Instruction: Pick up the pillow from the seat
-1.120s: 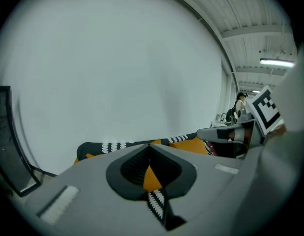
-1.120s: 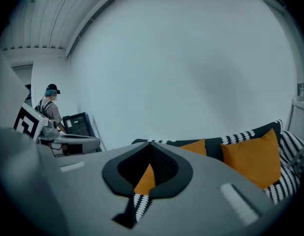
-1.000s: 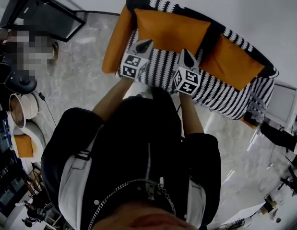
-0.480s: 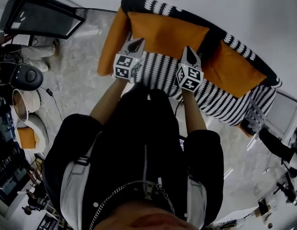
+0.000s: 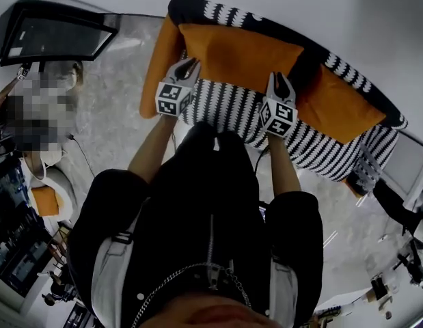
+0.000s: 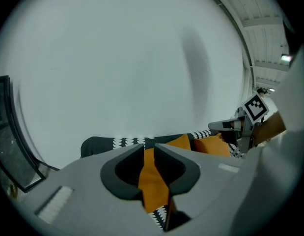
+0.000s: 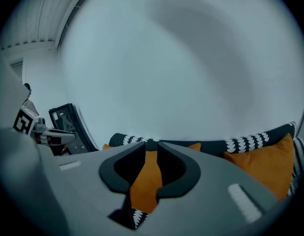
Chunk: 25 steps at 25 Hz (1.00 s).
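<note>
Left gripper [image 5: 186,65] and right gripper [image 5: 281,81] have neared the pillow [image 5: 238,52], jaws just cracking open, holding nothing.

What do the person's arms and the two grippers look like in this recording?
The left gripper and right gripper are each pale grey with dark, pointed jaws and a white cube of black square markers. Short black sleeves leave the forearms bare, and a chain hangs across the chest. Both grippers' jaws have just been opening, with nothing between them.

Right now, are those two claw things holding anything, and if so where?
Nothing is held. The left gripper and right gripper have just been opening their jaws slightly, nothing between them; the orange pillow lies ahead, ungripped.
</note>
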Motion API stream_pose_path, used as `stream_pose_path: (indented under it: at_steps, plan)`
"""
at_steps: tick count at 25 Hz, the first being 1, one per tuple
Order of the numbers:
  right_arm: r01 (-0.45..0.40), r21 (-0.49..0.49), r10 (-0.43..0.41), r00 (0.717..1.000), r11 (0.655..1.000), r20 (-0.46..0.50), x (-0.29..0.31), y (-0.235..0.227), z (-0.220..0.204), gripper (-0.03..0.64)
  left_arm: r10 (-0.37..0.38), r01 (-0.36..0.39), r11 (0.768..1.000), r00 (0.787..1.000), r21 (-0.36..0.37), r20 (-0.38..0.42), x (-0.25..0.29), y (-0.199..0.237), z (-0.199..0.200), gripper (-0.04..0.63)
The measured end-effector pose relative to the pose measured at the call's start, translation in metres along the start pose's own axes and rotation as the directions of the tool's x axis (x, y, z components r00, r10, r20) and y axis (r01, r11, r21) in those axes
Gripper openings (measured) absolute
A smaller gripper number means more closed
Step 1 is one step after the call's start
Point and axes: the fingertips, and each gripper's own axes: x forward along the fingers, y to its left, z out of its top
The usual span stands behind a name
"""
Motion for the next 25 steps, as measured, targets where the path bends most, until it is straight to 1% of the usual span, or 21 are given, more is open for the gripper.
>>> stream_pose_path:
  at_steps: [1, 2, 5, 9, 11, 13, 16, 19, 22, 25]
  plan:
    - [0.01, -0.001, -0.01, 1.0, 1.0, -0.008, 0.006, -0.004, -0.003, 0.069, -0.001, 0.001, 1.0, 1.0, 0.002, -0.006, 0.005, 0.007, -0.004, 0.079]
    - [0.021, -0.002, -0.021, 1.0, 1.0, -0.015, 0.012, -0.009, -0.005, 0.098, 0.0, 0.0, 1.0, 1.0, 0.007, -0.012, 0.01, 0.013, -0.008, 0.088]
    - [0.045, 0.005, -0.045, 0.998, 0.999, -0.033, 0.034, -0.025, -0.012, 0.203, 0.02, -0.019, 0.999, 0.999, 0.034, -0.035, 0.025, 0.035, -0.021, 0.153]
    - [0.085, 0.014, -0.084, 0.995, 0.996, -0.062, 0.063, -0.052, -0.021, 0.278, 0.078, -0.075, 0.997, 0.994, 0.031, -0.071, 0.045, 0.063, -0.042, 0.258]
    - [0.116, 0.016, -0.114, 0.99, 0.993, -0.08, 0.079, -0.068, -0.024, 0.307, 0.099, -0.098, 0.995, 0.991, 0.021, -0.095, 0.059, 0.076, -0.051, 0.322]
    - [0.143, 0.019, -0.14, 0.985, 0.99, -0.105, 0.093, -0.084, -0.028, 0.325, 0.12, -0.121, 0.993, 0.987, -0.001, -0.106, 0.071, 0.09, -0.057, 0.364]
    - [0.173, 0.03, -0.167, 0.975, 0.984, -0.145, 0.114, -0.106, -0.035, 0.33, 0.145, -0.153, 0.986, 0.982, -0.066, -0.118, 0.089, 0.109, -0.067, 0.394]
    - [0.195, 0.046, -0.184, 0.967, 0.98, -0.178, 0.139, -0.125, -0.043, 0.373, 0.149, -0.165, 0.979, 0.98, -0.117, -0.134, 0.111, 0.126, -0.074, 0.419]
    - [0.179, 0.031, -0.169, 0.963, 0.983, -0.211, 0.16, -0.134, -0.054, 0.41, 0.145, -0.169, 0.974, 0.977, -0.15, -0.155, 0.13, 0.139, -0.085, 0.431]
    - [0.165, 0.049, -0.148, 0.958, 0.985, -0.247, 0.172, -0.145, -0.065, 0.446, 0.142, -0.179, 0.968, 0.968, -0.174, -0.205, 0.144, 0.144, -0.101, 0.44]
